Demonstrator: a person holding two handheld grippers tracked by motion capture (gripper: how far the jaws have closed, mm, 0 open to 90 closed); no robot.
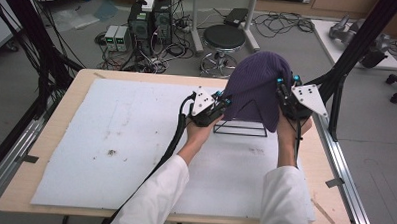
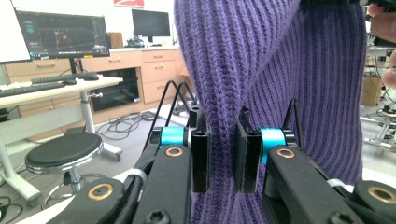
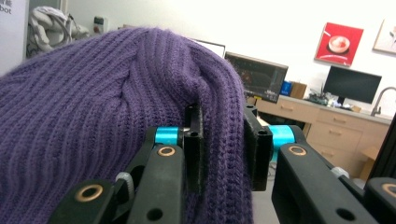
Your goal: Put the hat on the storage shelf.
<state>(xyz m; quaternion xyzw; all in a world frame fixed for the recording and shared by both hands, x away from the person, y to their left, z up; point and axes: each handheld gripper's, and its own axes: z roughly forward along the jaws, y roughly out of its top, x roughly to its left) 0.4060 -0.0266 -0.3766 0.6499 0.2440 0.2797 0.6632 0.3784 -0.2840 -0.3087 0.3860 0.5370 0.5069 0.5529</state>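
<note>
A grey floor (image 1: 308, 51) is lying beyond the wooden table (image 1: 61, 117), carrying tangled cables (image 1: 280, 20), two computer towers (image 1: 149, 20) and a round black stool (image 1: 224, 38). White walls (image 3: 280, 28) are standing behind wooden drawer cabinets (image 2: 154, 70), lit monitors (image 2: 60, 35) are sitting on desks, and a red picture (image 3: 339, 44) is hanging.

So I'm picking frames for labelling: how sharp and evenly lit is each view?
High view: soft, even light on the purple hat. Left gripper view: knit ribs crisp, left hand-held gripper sharp. Right gripper view: right hand-held gripper sharp, bright wall behind.
</note>
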